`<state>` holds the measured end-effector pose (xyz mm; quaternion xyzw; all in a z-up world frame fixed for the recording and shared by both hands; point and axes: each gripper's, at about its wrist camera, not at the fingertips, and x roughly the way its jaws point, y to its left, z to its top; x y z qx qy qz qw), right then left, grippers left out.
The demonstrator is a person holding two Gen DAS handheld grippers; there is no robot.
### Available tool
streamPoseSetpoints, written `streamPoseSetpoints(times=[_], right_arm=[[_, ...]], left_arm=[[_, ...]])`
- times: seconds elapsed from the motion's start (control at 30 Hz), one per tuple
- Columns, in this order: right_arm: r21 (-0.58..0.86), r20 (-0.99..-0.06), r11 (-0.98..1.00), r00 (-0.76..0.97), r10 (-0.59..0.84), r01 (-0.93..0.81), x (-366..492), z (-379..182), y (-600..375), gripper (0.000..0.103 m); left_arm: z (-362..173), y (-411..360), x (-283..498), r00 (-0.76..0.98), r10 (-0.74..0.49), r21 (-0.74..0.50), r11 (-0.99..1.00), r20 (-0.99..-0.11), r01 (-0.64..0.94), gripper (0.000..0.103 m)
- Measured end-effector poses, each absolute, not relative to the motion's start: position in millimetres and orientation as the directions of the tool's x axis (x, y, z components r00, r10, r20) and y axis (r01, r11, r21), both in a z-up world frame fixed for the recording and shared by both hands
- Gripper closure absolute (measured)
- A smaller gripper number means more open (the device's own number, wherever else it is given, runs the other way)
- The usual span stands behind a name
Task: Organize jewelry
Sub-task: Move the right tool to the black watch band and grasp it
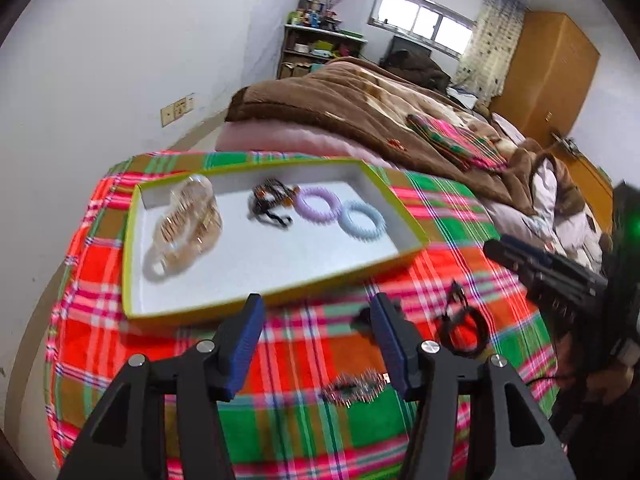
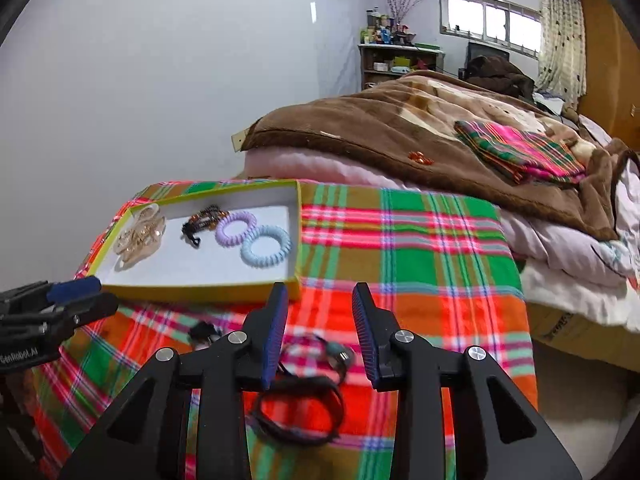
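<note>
Lying in a shallow card box [image 2: 298,208], ribbed coil bands [image 2: 266,251], both grippers [image 1: 316,312] [image 2: 320,300] parted, holding nothing.

Pale, plain walls [image 2: 160,80] are enclosing a bedroom, and daylight is pouring in through a wide window [image 2: 492,20] high on the far wall, with a spotted curtain [image 2: 560,40] hanging beside it. A bed is filling the right side, a brown blanket [image 2: 380,128] lying rumpled over pink bedding [image 2: 312,164] with a folded plaid cloth [image 2: 520,152] resting on top, while a plaid cover [image 2: 420,248] is draping the nearer surface. A cluttered shelf unit [image 1: 316,48] is standing against the far wall, an orange-brown wardrobe [image 1: 548,72] is rising in the right corner, and a wall socket plate [image 1: 178,110] is sitting low on the left wall.
</note>
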<state>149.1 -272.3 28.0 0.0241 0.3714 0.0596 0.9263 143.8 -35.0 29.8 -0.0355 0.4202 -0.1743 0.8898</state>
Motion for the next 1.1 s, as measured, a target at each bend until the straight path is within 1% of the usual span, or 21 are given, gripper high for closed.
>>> streamPoseSetpoints(times=[0.27,0.43,0.6,0.93,1.0,1.03,1.07,1.1], right_arm=[[0.108,-0.715,0.991,0.686,0.135,-0.082,128,7,-291,0.069],[0.127,-0.736,0.987,0.658,0.163,-0.102,120,-6,-292,0.069],[0.131,-0.755,0.984,0.632,0.177,-0.119,118,-16,-287,0.069],[0.106,-0.786,0.988,0.599,0.152,-0.111,124,-30,-283,0.069],[0.107,-0.787,0.988,0.598,0.151,-0.110,124,-31,-283,0.073],[0.105,-0.788,0.988,0.598,0.149,-0.109,124,-31,-282,0.082],[0.102,-0.788,0.989,0.598,0.148,-0.110,123,-31,-282,0.086],[0.102,-0.788,0.988,0.597,0.150,-0.113,123,-31,-282,0.087]], left_arm=[[2,-47,121,0.515,-0.369,-0.217,0.918,-0.774,0.331,0.044],[-10,-47,116,0.494,-0.340,-0.198,0.927,-0.800,0.317,0.044],[-17,-48,113,0.478,-0.338,-0.199,0.927,-0.810,0.319,0.044],[-22,-52,112,0.478,-0.321,-0.177,0.930,-0.818,0.321,0.044],[-22,-52,113,0.479,-0.320,-0.176,0.930,-0.818,0.323,0.044],[-22,-53,114,0.478,-0.321,-0.175,0.930,-0.817,0.324,0.044],[-22,-53,114,0.478,-0.323,-0.178,0.930,-0.817,0.323,0.044],[-21,-53,115,0.478,-0.323,-0.180,0.930,-0.817,0.321,0.044]])
